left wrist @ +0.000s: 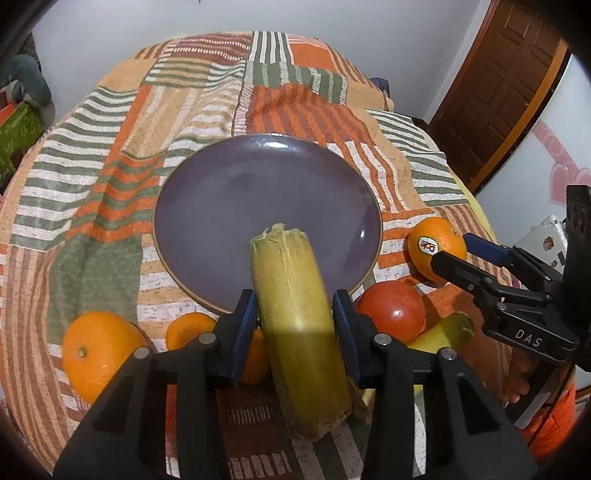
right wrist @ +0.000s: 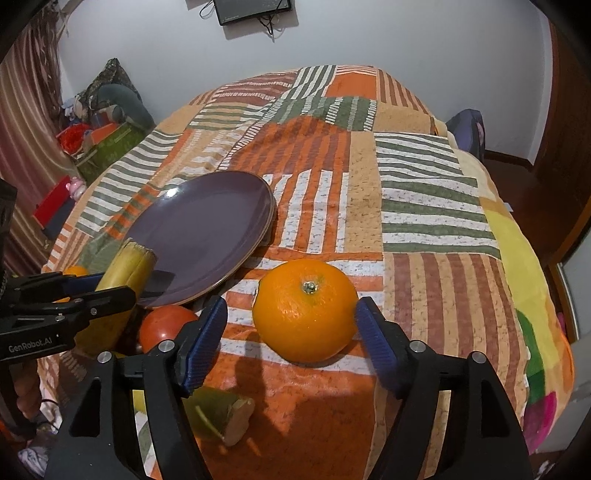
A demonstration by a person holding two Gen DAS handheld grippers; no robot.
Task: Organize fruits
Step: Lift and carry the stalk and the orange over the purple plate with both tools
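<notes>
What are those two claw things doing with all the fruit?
A person is sorting fruit on a bed with two grabbers. The left gripper is squeezing a yellow-green stalk piece at the edge of the purple plate, which has nothing on it yet. The right gripper sits open around an orange.

Wooden door (left wrist: 498, 85), wall-mounted screen (right wrist: 255, 9), striped curtain (right wrist: 26, 147), green box (right wrist: 110, 146).

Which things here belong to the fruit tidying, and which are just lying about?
Job: plate, cane piece held by left gripper, orange inside open right gripper, large orange, small orange, tomato, second cane piece.
Lying about: green box, cushion, wall screen, door.
</notes>
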